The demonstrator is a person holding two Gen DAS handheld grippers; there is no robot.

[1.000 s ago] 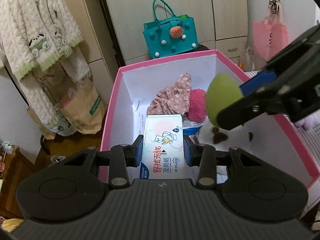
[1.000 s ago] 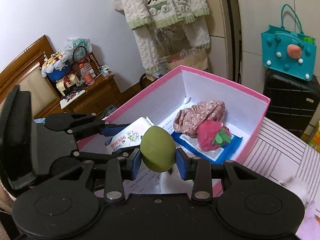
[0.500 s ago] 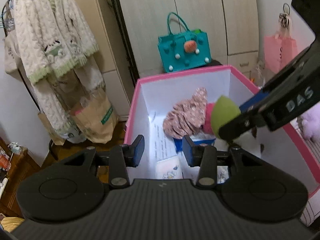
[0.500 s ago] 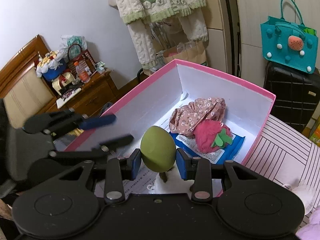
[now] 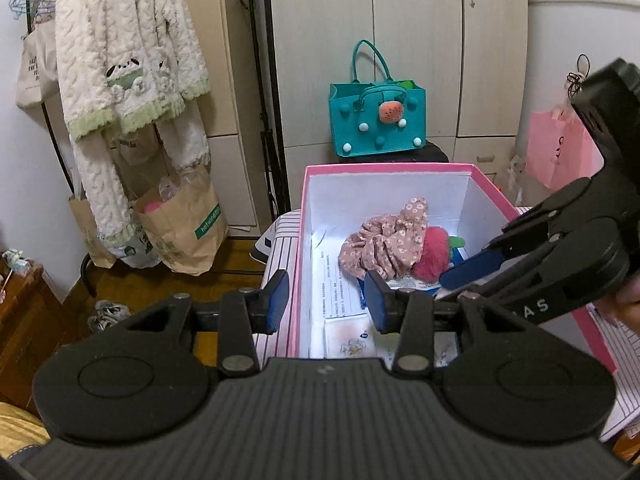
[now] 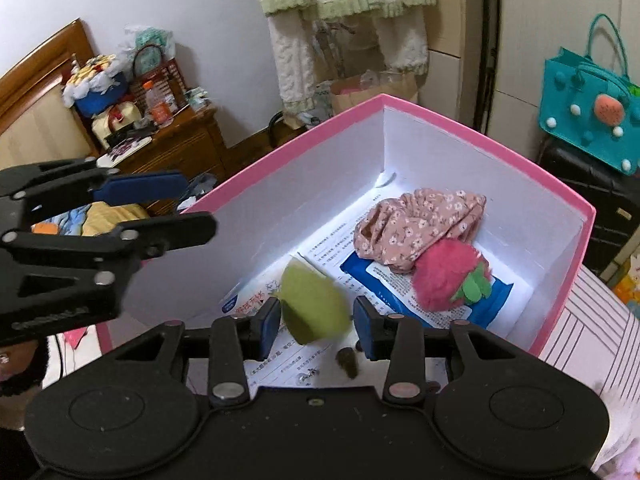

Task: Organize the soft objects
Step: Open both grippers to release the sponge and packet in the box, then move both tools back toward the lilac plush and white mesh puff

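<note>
Right gripper (image 6: 313, 322) jaws opening over the pink box (image 6: 448, 124); green egg-shaped sponge (image 6: 312, 308) no longer pinched as a second ago, now blurred and tilted between the pads, apparently dropping toward the box floor. Pads look clear of it on the right side, left side too close to call. Left gripper (image 5: 327, 300) spread and empty, pulled back since a second ago: wet-wipe pack (image 5: 352, 336) it was carrying now lying on the box floor at the near end, partly hidden behind the gripper. Means two items delivered nearly together; wipes done, sponge release under way, landing spot not yet settled. Already in the box: floral fabric bundle (image 6: 420, 228), pink fuzzy strawberry (image 6: 448, 276) touching it, both on top of a blue wipe packet (image 6: 492, 292), plus printed paper sheets on the floor. Remaining soft items not clear; something pale and fluffy at the right edge of the right wrist view, too blurred to name. Readable text: Chinese characters and a cartoon bear on the wipe pack, too small to transcribe; "AS" on the right gripper body; green label on brown paper bag (image 5: 180, 232) illegible.
</note>
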